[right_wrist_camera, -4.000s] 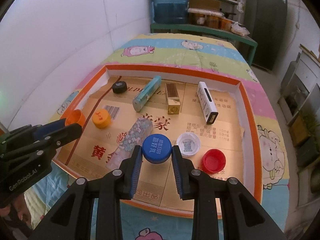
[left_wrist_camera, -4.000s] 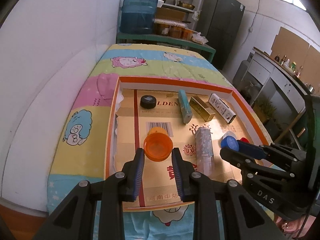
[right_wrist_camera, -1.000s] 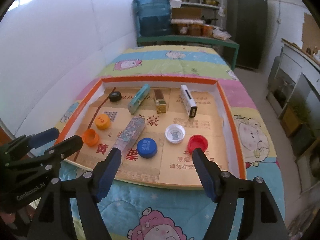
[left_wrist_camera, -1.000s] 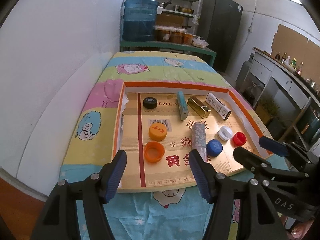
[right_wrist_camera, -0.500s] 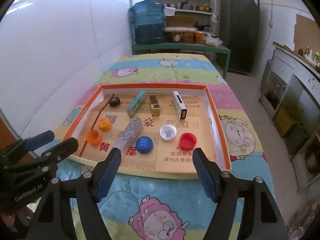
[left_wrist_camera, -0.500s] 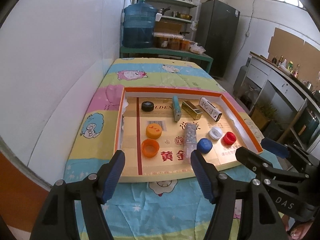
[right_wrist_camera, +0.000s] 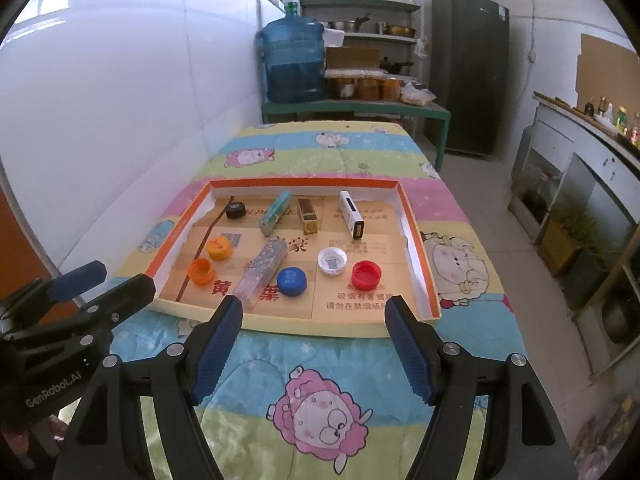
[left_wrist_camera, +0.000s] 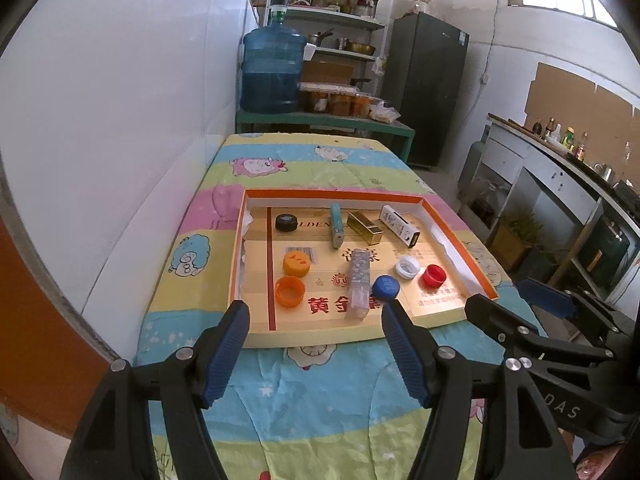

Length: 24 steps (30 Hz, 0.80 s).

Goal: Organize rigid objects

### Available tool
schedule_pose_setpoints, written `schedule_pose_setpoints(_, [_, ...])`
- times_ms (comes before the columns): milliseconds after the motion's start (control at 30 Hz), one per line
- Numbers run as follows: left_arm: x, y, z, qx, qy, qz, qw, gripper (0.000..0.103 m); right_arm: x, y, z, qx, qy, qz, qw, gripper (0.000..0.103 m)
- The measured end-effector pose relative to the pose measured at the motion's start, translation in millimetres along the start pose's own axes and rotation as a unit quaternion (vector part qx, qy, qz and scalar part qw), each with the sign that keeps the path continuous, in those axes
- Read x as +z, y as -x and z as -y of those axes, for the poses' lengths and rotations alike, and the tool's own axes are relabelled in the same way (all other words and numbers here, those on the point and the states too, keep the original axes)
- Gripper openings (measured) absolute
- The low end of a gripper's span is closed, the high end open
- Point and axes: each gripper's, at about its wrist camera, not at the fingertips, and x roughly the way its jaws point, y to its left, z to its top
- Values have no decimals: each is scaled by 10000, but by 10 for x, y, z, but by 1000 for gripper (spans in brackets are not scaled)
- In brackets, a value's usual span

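Observation:
A shallow orange-rimmed cardboard tray lies on the quilt-covered table. It holds several bottle caps: an open orange cap, a closed orange cap, a blue cap, a white cap, a red cap and a black cap. Several small boxes lie there too, among them a patterned long box. My left gripper and right gripper are open, empty, and held back over the quilt, short of the tray's near edge.
A white wall runs along the left of the table. Behind the table's far end stands a green bench with a blue water jug, shelves and a dark fridge. A counter lines the right side across an aisle.
Both grippers opened wide, releasing the open orange cap and the blue cap in the tray, then pulled back and up away from the tray.

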Motion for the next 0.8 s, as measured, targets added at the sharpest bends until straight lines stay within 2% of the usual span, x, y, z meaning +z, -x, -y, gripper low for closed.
schedule_pose_setpoints(800, [-251,595,100,111,6,389,9992,68,-259,655,-88,-200,-14,375,9991,75])
